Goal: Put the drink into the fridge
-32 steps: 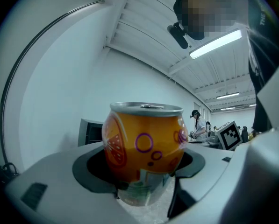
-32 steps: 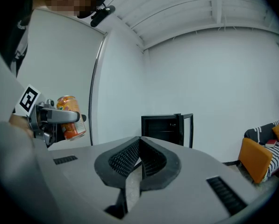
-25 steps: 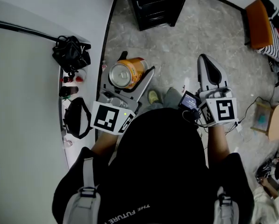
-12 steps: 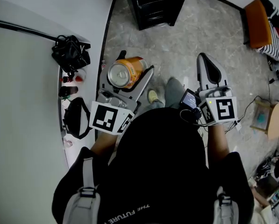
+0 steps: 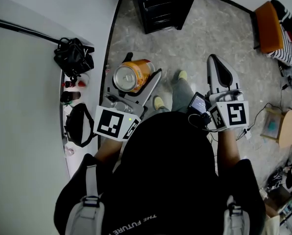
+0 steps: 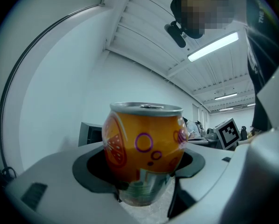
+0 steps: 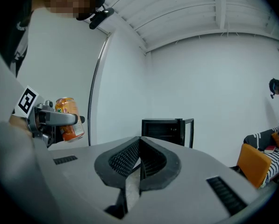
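Grey marbled floor (image 5: 209,33), white walls. Small black fridge (image 5: 163,4) at the far end, orange chair (image 5: 269,26) off to the R. L gripper (image 5: 143,67) is pinching an orange drink can w/ purple rings and a silver lid (image 6: 144,143), jaws pressed on its lower sides. Can is upright, held in air over the floor, well apart from the fridge. R gripper (image 7: 139,148) has jaws pressed together, nothing btwn them, and points toward the fridge. White curved tabletop (image 5: 23,111) at L carries a black bag (image 5: 73,55).
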Tool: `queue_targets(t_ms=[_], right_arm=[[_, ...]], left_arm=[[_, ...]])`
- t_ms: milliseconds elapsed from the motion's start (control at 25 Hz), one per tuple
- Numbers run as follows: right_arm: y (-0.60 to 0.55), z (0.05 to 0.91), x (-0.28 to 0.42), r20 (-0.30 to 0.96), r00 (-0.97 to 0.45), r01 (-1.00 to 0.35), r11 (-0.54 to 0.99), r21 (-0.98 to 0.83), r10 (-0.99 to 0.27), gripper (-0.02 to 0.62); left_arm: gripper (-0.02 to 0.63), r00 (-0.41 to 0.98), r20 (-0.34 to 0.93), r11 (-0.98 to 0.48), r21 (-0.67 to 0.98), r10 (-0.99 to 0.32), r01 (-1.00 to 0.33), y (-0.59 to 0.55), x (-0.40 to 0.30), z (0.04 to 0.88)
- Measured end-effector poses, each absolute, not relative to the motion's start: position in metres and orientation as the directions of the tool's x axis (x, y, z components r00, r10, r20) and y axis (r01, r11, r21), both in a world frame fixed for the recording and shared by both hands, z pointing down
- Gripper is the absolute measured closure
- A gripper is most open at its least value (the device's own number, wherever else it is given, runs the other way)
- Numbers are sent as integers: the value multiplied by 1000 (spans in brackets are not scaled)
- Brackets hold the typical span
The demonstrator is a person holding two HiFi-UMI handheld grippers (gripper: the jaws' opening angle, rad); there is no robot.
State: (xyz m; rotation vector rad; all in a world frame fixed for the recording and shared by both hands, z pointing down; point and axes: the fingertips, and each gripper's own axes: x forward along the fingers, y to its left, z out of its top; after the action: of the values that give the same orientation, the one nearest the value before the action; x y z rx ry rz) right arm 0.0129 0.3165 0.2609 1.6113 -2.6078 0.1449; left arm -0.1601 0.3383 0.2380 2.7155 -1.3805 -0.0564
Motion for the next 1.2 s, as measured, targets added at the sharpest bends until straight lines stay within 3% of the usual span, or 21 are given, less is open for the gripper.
queue_targets(t_ms=[1200], right_arm=[[212, 292, 69, 142, -448, -894, 444, -62, -883, 582]], left_arm=[[261, 611, 47, -607, 77, -790, -791, 235, -99, 243]])
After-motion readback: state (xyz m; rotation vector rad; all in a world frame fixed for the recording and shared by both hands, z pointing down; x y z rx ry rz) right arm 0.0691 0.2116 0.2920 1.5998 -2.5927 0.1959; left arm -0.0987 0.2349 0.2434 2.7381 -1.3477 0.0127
